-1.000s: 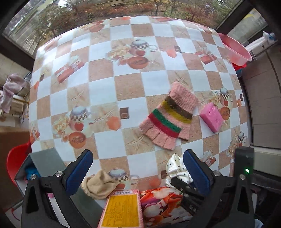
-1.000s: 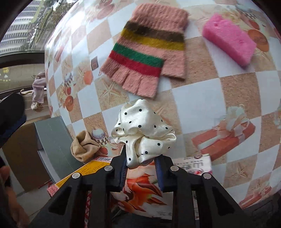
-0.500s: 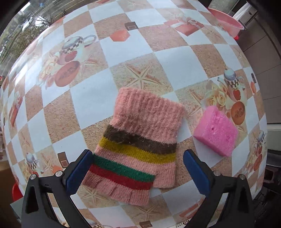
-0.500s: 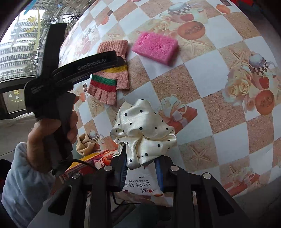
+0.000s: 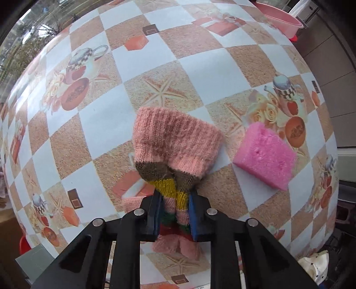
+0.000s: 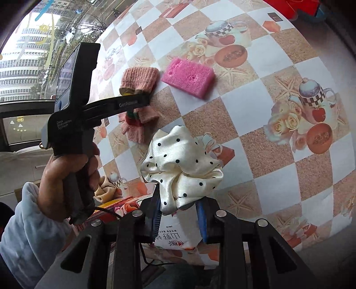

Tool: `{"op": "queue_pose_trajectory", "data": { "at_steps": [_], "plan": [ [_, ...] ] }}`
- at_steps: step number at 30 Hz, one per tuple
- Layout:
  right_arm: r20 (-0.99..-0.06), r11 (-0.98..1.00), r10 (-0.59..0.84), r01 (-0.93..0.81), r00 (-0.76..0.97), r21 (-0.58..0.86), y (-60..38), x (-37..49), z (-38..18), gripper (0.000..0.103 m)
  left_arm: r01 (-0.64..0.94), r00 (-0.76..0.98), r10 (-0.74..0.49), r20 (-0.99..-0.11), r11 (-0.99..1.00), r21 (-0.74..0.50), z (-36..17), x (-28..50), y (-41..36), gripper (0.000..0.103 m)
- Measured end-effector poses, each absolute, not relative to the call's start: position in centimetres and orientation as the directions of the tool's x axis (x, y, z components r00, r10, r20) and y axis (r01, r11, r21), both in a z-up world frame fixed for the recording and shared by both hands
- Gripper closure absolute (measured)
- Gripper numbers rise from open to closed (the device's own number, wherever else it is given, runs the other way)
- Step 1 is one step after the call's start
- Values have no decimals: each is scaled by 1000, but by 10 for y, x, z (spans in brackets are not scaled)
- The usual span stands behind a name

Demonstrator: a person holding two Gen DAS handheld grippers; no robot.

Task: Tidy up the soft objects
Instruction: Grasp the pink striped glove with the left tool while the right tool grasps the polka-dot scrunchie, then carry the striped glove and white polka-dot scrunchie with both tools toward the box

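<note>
1. Nearest, the right gripper (image 6: pixel 179 214) has its fingers pinching the cream polka-dot scrunchie (image 6: pixel 181 165), held above the printed packet (image 6: pixel 175 241) at the near counter edge. The satin looks slippery and only its lower folds are caught, so a jolt could let it slide out.
2. Farther out, the left gripper (image 5: pixel 174 214) has its fingers pressed onto the striped knit glove (image 5: pixel 175 153), bunching its middle on the checkered counter (image 5: pixel 200 66). The pinch takes a narrow ridge of loose knit; lifting fast could stretch it free.
3. The pink sponge (image 5: pixel 265 156) lies just right of the glove; a dragged cuff might nudge it.
4. Only the right wrist view shows the person's hand (image 6: pixel 66 177) and the beige cloth (image 6: pixel 106 190); only the left shows the far pink basin (image 5: pixel 280 20).
</note>
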State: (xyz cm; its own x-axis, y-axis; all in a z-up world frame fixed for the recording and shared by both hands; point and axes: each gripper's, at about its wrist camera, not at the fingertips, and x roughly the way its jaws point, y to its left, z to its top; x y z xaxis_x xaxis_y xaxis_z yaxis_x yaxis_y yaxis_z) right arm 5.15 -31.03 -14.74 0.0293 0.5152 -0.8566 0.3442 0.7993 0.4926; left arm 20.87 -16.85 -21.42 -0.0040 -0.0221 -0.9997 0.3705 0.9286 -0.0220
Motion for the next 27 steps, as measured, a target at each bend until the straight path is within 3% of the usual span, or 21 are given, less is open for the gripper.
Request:
{"op": "queue_pose_trajectory", "data": {
  "at_steps": [15, 27],
  "plan": [
    [-883, 823, 460, 327, 96, 465, -313, 36, -116, 74, 350, 62, -166, -984, 927, -135, -125, 149, -148, 81],
    [-903, 830, 415, 357, 116, 428, -298, -1, -106, 74, 451, 76, -234, -969, 875, -175, -87, 77, -148, 81]
  ]
}}
